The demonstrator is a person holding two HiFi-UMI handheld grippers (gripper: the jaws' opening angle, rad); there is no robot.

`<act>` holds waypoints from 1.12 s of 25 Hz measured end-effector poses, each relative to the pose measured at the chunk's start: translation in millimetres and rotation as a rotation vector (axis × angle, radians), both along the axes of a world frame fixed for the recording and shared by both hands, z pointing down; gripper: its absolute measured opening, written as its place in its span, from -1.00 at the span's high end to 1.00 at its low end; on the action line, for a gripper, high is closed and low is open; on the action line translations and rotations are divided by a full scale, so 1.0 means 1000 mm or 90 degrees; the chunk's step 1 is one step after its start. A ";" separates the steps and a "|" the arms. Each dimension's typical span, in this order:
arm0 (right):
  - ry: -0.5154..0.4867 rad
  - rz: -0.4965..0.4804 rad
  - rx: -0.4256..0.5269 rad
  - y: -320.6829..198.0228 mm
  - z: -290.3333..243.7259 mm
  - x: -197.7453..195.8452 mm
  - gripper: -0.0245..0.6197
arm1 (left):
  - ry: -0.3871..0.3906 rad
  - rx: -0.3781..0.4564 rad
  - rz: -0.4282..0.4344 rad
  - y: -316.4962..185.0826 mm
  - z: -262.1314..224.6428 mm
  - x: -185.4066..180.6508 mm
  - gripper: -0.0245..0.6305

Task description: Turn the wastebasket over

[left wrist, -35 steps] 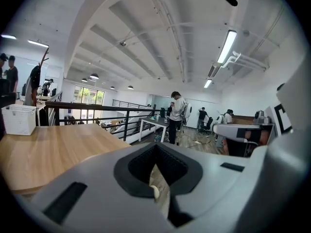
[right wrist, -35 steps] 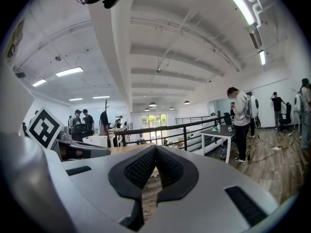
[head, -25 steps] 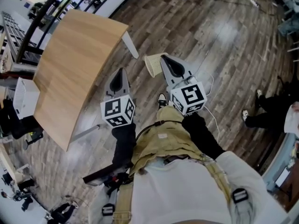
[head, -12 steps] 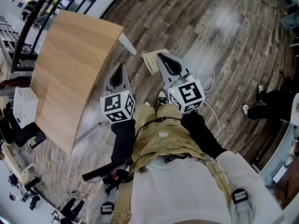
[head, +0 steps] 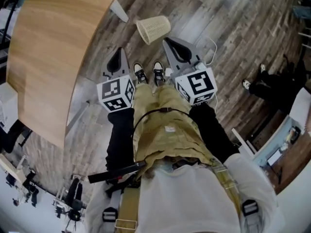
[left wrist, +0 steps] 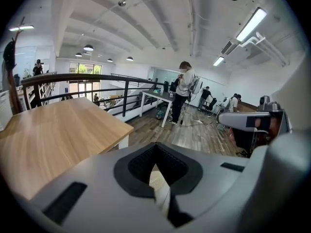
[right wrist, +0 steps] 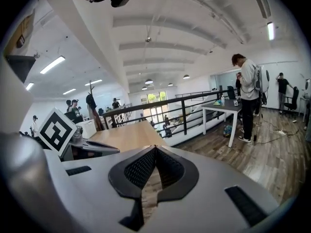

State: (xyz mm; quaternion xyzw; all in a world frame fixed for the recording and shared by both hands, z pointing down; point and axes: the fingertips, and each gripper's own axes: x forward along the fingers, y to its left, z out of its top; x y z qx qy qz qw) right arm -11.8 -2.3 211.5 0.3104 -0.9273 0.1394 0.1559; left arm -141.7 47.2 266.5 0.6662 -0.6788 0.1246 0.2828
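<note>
Lying on its side on the dark wood-plank floor (head: 233, 18), the cream-coloured lattice plastic wastebasket (head: 153, 29) sits just ahead of the person's two black-and-white shoes (head: 148, 73), with its wider end turned toward the white leg (head: 119, 11) of the light wooden table (head: 43, 47). Neither claw touches it. The left gripper (head: 119, 52) is held out low beside the table's edge, to the basket's left and nearer the person. In the left gripper view its jaws are together, the dark ribbed pads (left wrist: 141, 166) meeting at the tips of the left gripper (left wrist: 156, 145) with nothing clamped between them. Through the hollow behind those tips a strip of the basket's pale mesh (left wrist: 159, 181) shows, down on the floor beyond the jaws. The right gripper (head: 166, 41) points forward just to the right of the basket, near it but apart from it. In the right gripper view its jaws are likewise together, meeting at the tips of the right gripper (right wrist: 155, 148), and only floor planks show through the gap between its ribbed pads (right wrist: 138, 169). A thin white cable (head: 210, 43) loops on the floor beside the right gripper. A second person (head: 265, 84) is at the right edge of the head view, and another person (right wrist: 249, 96) stands at a white desk (right wrist: 221, 108) in the background.
</note>
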 end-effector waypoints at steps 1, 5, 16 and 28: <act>0.014 -0.008 -0.011 0.000 0.017 -0.004 0.86 | 0.001 -0.013 0.000 0.002 0.014 -0.004 0.92; 0.077 -0.050 -0.051 0.005 0.091 -0.025 0.86 | -0.001 -0.077 -0.004 0.020 0.082 -0.024 0.92; 0.171 -0.084 -0.200 0.010 0.331 -0.034 0.86 | 0.022 -0.241 0.114 0.047 0.290 -0.001 0.92; 0.240 -0.122 -0.237 -0.015 0.502 -0.051 0.86 | -0.010 -0.257 0.170 -0.012 0.443 0.002 0.92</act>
